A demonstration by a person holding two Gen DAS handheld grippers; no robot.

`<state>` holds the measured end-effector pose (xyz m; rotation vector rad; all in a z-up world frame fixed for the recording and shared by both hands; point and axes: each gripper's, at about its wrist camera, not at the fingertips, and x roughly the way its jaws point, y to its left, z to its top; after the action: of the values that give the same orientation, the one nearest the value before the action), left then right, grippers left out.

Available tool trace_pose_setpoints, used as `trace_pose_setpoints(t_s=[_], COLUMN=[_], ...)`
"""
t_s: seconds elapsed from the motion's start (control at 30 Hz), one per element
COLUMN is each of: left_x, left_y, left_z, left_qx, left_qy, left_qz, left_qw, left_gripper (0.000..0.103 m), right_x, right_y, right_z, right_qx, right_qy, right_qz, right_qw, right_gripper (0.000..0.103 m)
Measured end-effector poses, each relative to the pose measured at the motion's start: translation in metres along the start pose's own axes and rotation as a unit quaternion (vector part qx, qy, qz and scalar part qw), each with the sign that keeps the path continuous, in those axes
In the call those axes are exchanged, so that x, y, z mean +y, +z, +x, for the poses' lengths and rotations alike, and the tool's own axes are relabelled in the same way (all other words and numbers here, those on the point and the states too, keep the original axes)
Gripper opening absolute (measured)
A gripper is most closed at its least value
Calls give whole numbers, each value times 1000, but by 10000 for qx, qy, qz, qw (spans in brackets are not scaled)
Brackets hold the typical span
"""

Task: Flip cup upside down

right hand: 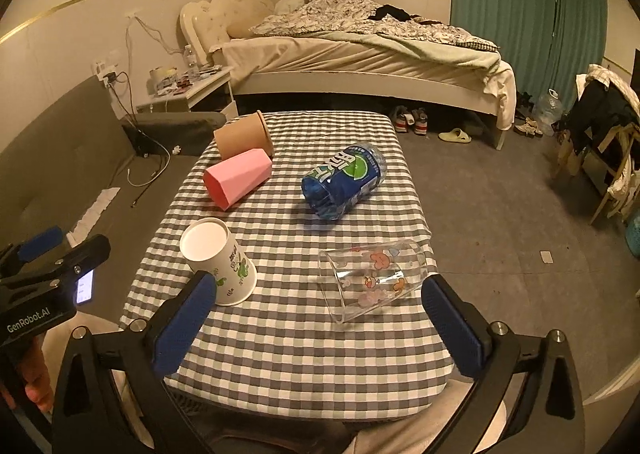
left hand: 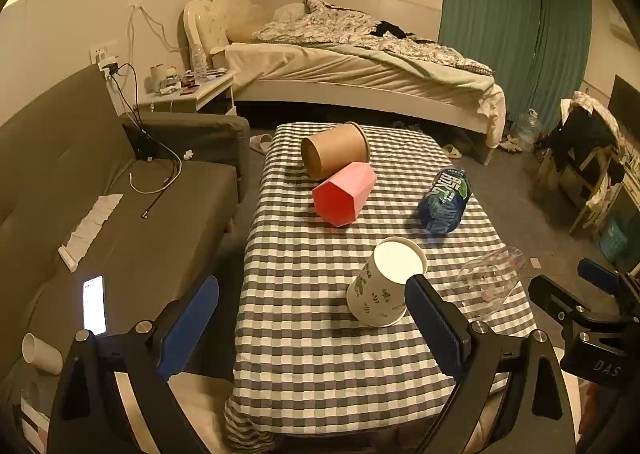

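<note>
A white paper cup with green print stands upside down on the checked table, also seen in the right wrist view. A clear glass with cartoon prints lies on its side at the table's right; it also shows in the left wrist view. A pink cup and a brown paper cup lie on their sides further back. My left gripper is open, its right finger just beside the white cup. My right gripper is open, just in front of the glass.
A blue-labelled plastic bottle lies on the table's right half. A grey sofa with a lit phone and cables stands to the left. A bed lies behind, a cluttered chair to the right.
</note>
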<state>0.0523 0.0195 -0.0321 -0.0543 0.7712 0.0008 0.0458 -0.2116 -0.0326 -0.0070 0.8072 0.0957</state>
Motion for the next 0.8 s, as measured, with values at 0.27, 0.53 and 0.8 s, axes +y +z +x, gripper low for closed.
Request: trace_pose_setpoints(t_s=[0.27, 0.53, 0.8], left_x=[2, 3, 4], left_y=[-1, -2, -3], left_z=[0, 0, 0], left_qx=[-14, -30, -26], left_qy=[33, 53, 57], left_qz=[-7, -26, -26], left_qw=[10000, 10000, 10000], left_gripper=[98, 101, 101], right_x=[0, 1, 1], right_y=[0, 0, 0], right_z=[2, 2, 3], right_qx=[42, 52, 62], right_qy=[-64, -88, -90], right_qz=[27, 26, 33], right_qw=[10000, 9999, 9999], right_gripper=[103, 103, 103])
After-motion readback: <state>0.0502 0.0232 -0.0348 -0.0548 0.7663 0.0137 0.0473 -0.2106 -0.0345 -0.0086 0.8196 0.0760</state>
